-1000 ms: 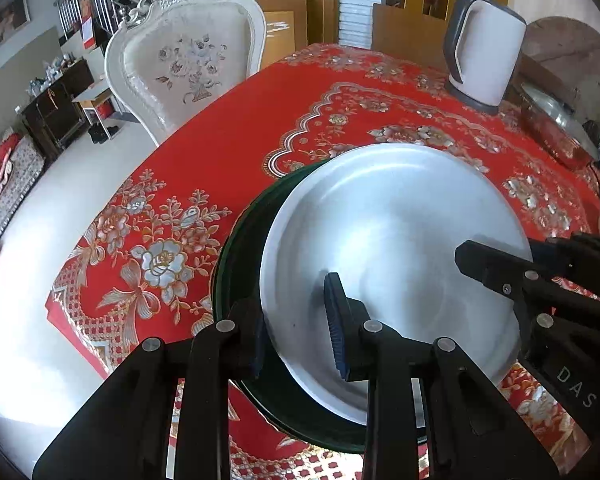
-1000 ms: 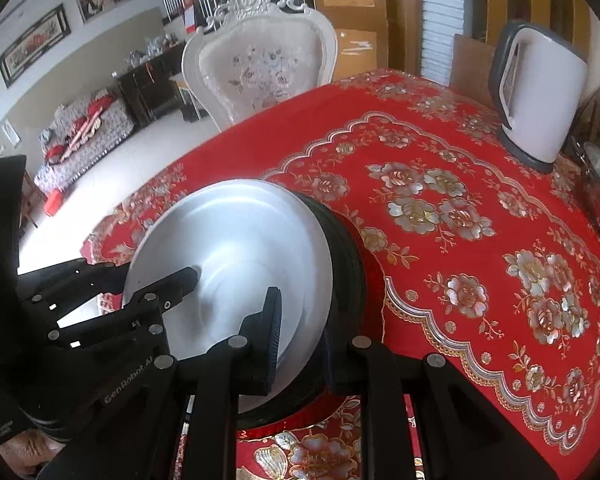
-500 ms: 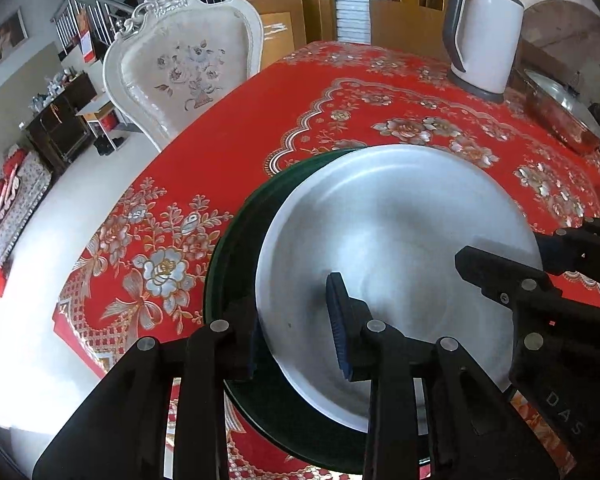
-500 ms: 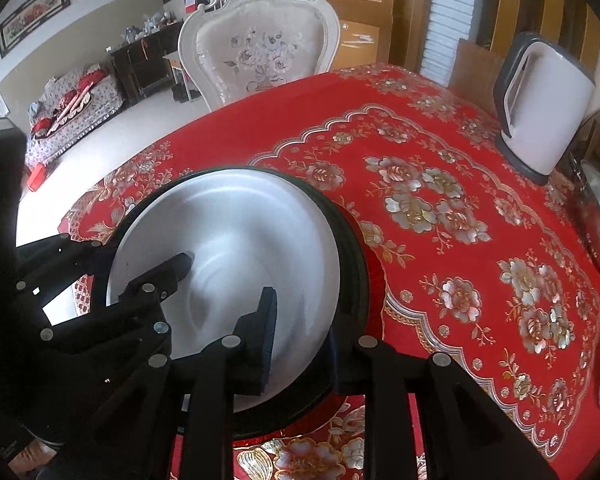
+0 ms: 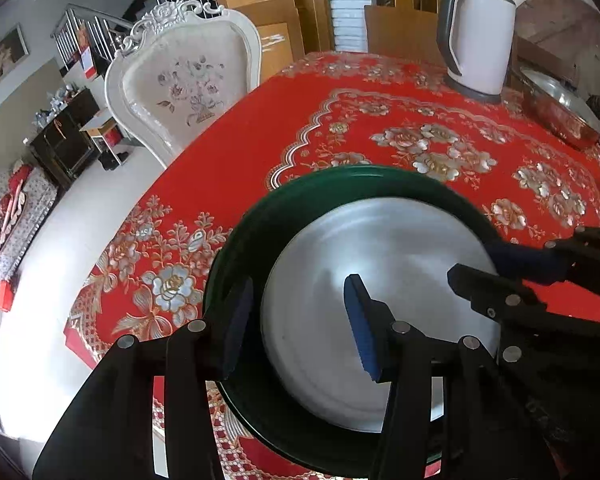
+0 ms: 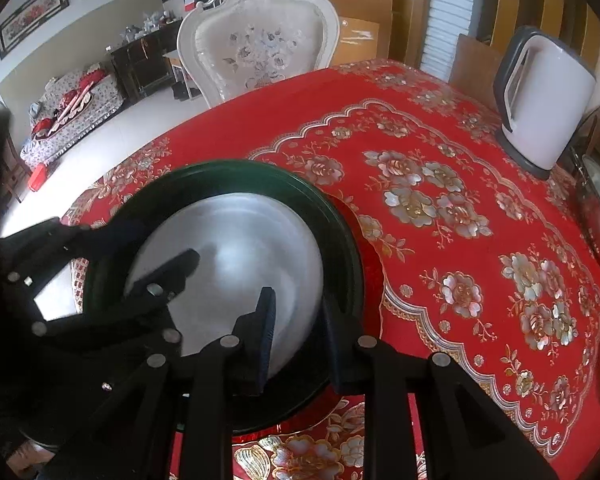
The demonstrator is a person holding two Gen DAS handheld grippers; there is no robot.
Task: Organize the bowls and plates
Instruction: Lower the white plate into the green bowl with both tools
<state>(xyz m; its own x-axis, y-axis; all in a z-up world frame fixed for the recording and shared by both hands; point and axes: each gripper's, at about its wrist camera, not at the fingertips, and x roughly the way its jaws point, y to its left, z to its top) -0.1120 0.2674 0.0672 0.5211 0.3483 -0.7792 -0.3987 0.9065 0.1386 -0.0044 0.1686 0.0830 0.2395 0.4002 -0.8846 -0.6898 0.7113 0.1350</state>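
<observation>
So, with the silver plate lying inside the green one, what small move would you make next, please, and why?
Probably open the right gripper too. The silver plate lies nested in the green plate, the left gripper has its jaws opening around its rim, and the right's jaws straddle the opposite rim.

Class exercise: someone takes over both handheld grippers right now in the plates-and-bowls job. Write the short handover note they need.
Left gripper: jaws opening, straddling the near-left rims of both plates, pads not pressing.
Right gripper: jaws narrow around the right rim of the silver plate; whether they press on it I cannot tell.
Things: the silver plate lies inside the dark green plate on the red floral tablecloth. A white kettle and a metal bowl stand at the far side.
Done: the two plates are nested.
Left: free both grippers; the metal bowl is not yet sorted.
</observation>
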